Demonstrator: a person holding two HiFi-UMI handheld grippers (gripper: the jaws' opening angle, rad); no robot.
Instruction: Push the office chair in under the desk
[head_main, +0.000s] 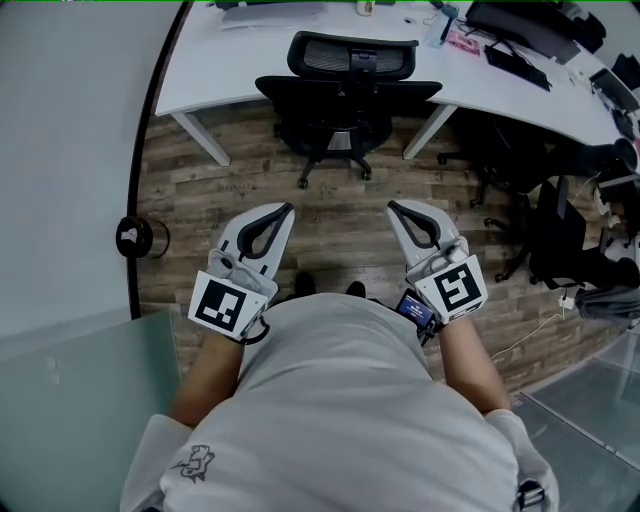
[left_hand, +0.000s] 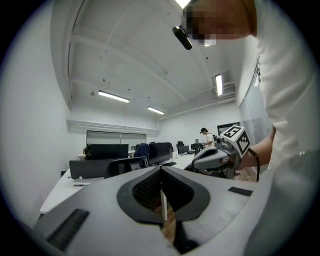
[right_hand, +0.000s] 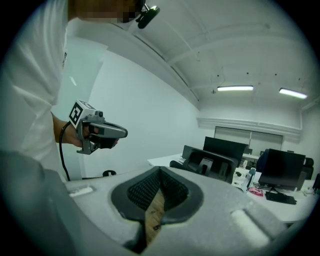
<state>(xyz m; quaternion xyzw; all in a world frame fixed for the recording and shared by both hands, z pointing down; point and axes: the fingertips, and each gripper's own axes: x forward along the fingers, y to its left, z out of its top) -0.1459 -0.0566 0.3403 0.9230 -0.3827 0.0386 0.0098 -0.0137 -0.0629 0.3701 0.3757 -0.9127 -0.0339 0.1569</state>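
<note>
The black mesh-backed office chair (head_main: 345, 90) stands at the curved white desk (head_main: 215, 75), its seat partly beneath the desktop and its wheeled base on the wood floor. Both grippers hang close to the person's body, well short of the chair. My left gripper (head_main: 287, 208) is shut and holds nothing. My right gripper (head_main: 392, 207) is likewise shut and holds nothing. In the left gripper view its jaws (left_hand: 161, 170) meet in front of the chair back (left_hand: 125, 166). In the right gripper view the closed tips (right_hand: 160, 170) point toward the chair (right_hand: 210, 162).
A grey partition wall (head_main: 70, 150) runs along the left, with a round black floor fitting (head_main: 135, 237) at its foot. Other black chairs and bags (head_main: 560, 230) crowd the right side. A keyboard (head_main: 520, 65) and monitors sit on the desk. Wood floor (head_main: 340, 200) lies between me and the chair.
</note>
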